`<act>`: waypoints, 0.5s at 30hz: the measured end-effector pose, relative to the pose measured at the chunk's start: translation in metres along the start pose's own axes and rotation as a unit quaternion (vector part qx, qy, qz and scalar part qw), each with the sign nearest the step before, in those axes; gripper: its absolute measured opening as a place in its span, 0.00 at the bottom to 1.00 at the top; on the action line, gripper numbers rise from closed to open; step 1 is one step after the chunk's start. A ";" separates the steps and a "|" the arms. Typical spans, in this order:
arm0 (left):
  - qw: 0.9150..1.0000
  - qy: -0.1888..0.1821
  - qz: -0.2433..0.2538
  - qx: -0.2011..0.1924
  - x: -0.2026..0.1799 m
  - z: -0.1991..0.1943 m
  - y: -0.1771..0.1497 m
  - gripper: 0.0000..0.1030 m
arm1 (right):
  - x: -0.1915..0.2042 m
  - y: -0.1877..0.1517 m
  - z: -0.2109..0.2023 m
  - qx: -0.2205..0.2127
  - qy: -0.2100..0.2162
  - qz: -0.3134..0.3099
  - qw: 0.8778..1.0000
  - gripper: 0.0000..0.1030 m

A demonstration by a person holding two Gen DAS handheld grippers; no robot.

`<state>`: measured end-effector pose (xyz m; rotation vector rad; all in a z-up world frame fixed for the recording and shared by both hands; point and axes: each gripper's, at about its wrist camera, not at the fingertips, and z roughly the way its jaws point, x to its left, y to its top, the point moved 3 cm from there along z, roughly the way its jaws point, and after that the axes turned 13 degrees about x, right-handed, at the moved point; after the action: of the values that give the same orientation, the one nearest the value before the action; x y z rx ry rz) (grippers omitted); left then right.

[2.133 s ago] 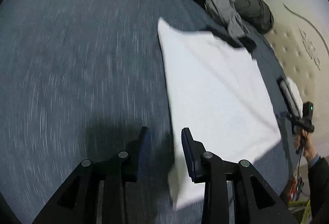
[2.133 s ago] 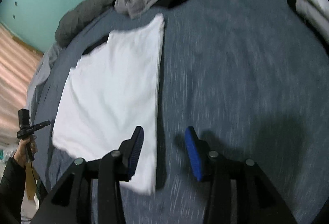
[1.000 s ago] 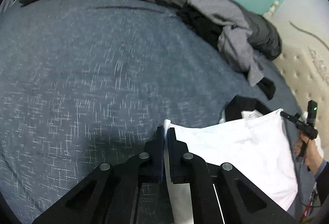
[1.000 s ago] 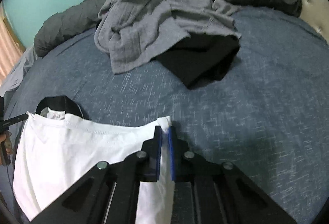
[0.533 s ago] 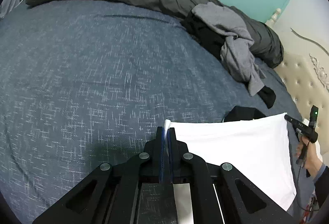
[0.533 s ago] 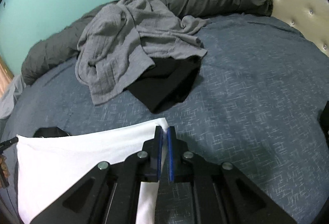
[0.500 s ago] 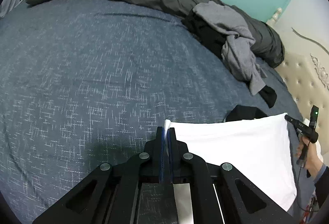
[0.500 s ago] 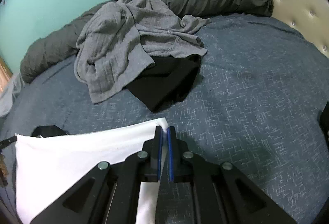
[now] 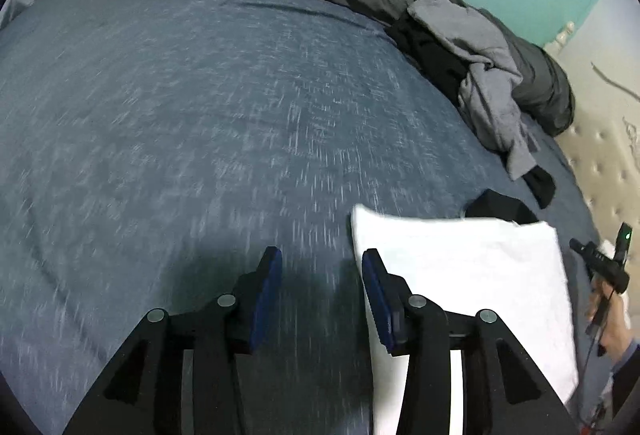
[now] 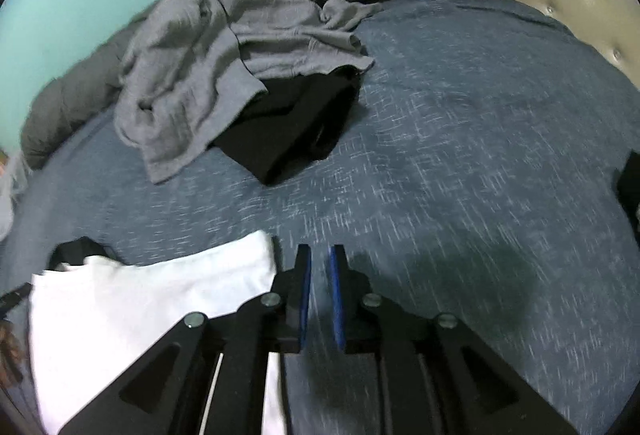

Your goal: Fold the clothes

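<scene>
Though beside both tongs, white tee ungripped.

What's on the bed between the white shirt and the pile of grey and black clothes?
Only bare blue bedspread in the right wrist view, between the white shirt and the grey and black pile.

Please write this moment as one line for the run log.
task: fold clothes | left tool: open, empty | right tool: slightly open, empty | white shirt: folded on bed
</scene>
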<state>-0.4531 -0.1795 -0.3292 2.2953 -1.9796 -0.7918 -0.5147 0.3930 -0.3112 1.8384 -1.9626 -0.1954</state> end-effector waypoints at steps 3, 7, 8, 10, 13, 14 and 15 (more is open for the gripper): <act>1.000 -0.011 -0.008 0.018 0.004 -0.017 -0.031 0.48 | 0.002 -0.026 -0.025 -0.004 0.047 -0.001 0.999 0.09; 0.999 -0.028 -0.019 0.041 0.005 -0.035 -0.076 0.50 | 0.008 -0.077 -0.053 -0.014 0.115 0.011 0.993 0.14; 0.998 -0.033 -0.024 0.046 0.004 -0.040 -0.089 0.50 | 0.009 -0.089 -0.058 -0.016 0.131 0.014 0.991 0.17; 0.997 -0.049 -0.030 0.060 0.001 -0.047 -0.121 0.51 | 0.014 -0.122 -0.073 -0.022 0.156 0.015 0.987 0.18; 0.995 -0.059 -0.032 0.073 -0.004 -0.053 -0.156 0.52 | 0.028 -0.164 -0.088 -0.026 0.182 0.014 0.983 0.20; 0.994 -0.064 -0.033 0.078 -0.006 -0.054 -0.171 0.52 | 0.036 -0.181 -0.092 -0.022 0.194 0.009 0.981 0.20; 0.994 -0.066 -0.035 0.081 -0.007 -0.054 -0.181 0.52 | 0.044 -0.194 -0.095 -0.018 0.203 0.003 0.979 0.20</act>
<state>-0.2663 -0.1535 -0.3382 2.4756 -2.0994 -0.8379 -0.2995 0.3475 -0.2929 1.6897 -1.6684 0.1376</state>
